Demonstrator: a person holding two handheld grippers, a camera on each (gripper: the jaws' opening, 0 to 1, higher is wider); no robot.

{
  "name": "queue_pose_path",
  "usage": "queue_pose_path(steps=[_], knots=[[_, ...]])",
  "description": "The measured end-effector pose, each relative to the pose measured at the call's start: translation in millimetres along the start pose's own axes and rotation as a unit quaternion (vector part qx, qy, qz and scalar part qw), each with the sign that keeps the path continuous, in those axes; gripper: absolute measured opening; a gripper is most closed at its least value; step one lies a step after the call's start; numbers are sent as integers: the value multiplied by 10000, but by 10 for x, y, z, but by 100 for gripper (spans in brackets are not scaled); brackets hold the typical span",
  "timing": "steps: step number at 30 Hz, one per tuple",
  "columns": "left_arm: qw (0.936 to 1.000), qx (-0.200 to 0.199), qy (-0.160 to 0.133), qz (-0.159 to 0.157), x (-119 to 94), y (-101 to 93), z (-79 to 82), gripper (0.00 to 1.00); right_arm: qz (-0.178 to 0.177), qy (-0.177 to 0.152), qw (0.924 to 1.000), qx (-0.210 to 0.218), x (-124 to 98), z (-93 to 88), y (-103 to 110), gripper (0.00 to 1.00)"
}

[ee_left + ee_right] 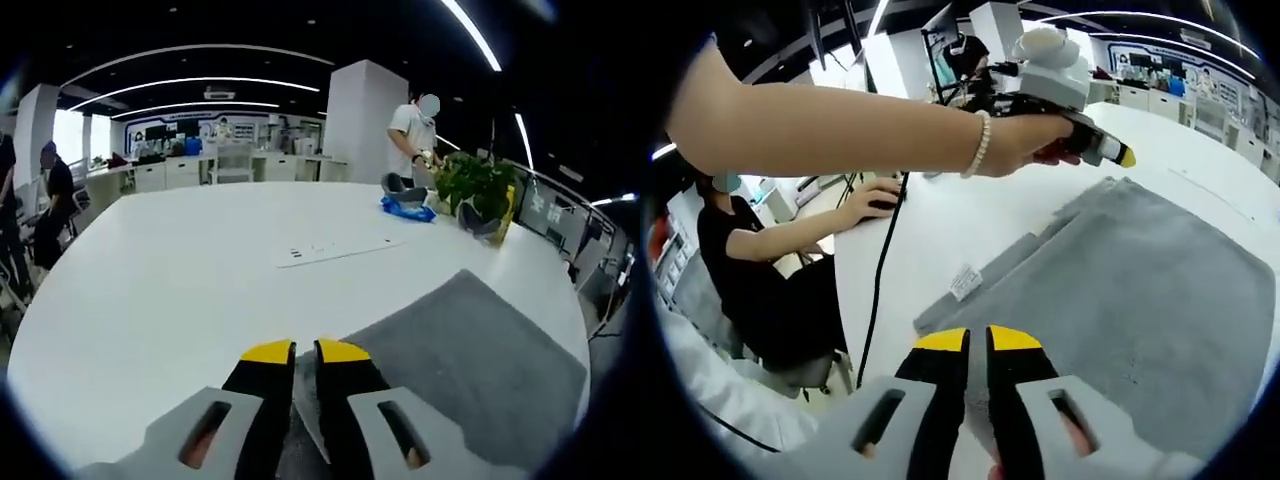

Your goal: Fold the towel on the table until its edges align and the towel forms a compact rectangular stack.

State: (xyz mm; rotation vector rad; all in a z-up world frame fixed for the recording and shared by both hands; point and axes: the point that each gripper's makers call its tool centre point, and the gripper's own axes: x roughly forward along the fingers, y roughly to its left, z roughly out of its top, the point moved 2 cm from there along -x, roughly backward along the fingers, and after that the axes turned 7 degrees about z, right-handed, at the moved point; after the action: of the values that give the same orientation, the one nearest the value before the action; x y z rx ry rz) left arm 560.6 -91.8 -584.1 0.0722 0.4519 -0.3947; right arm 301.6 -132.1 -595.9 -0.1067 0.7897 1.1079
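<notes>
The towel (1120, 290) is grey, plush and matte, spread mostly flat on the white table (180, 290), with a small white label on its near-left corner and a narrow strip of a lower layer showing along that left edge. In the left gripper view the towel (470, 350) lies to the right and near, running under the jaws.

The left gripper (305, 352) has its yellow-tipped jaws nearly closed, a thin fold of grey towel pinched between them. The right gripper (978, 340) is likewise almost shut, with towel edge caught in the narrow gap.

The table is wide, round-edged and glossy. The room is an open office with white pillars and strip lights.

The left gripper view alone shows a potted plant (480, 185), a blue packet (408, 208), a paper sheet (335, 250) and a standing person (412, 135) at the far side. The right gripper view shows a bare arm with a bead bracelet (983, 145), a black cable (880, 270) and a seated person (750, 260) in black.
</notes>
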Motion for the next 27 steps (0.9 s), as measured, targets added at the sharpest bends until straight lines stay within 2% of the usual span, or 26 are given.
queue_pose_path(steps=[3, 6, 11, 14, 18, 21, 27], knots=[[9998, 204, -72, -16, -88, -35, 65, 11, -30, -44, 10000, 8, -84, 8, -41, 5], [9994, 320, -108, 1, -183, -57, 109, 11, -213, -51, 9997, -106, -225, -5, -150, 2], [9996, 133, -255, 53, -440, -118, 193, 11, -573, -135, 9978, -298, -530, 25, -362, 0], [9995, 60, -294, 57, -571, -188, 189, 11, -744, -193, 9965, -340, -737, 59, -492, 0], [9996, 104, -243, 32, -755, -327, 127, 11, -988, -294, 9937, -437, -1053, 122, -705, 0], [9996, -5, -260, 76, -883, -393, 83, 11, -1138, -283, 9914, -590, -1261, 159, -874, 0], [9994, -75, -174, 291, -1197, -552, -136, 11, -1277, -278, 9891, -673, -1575, 206, -1218, 0]])
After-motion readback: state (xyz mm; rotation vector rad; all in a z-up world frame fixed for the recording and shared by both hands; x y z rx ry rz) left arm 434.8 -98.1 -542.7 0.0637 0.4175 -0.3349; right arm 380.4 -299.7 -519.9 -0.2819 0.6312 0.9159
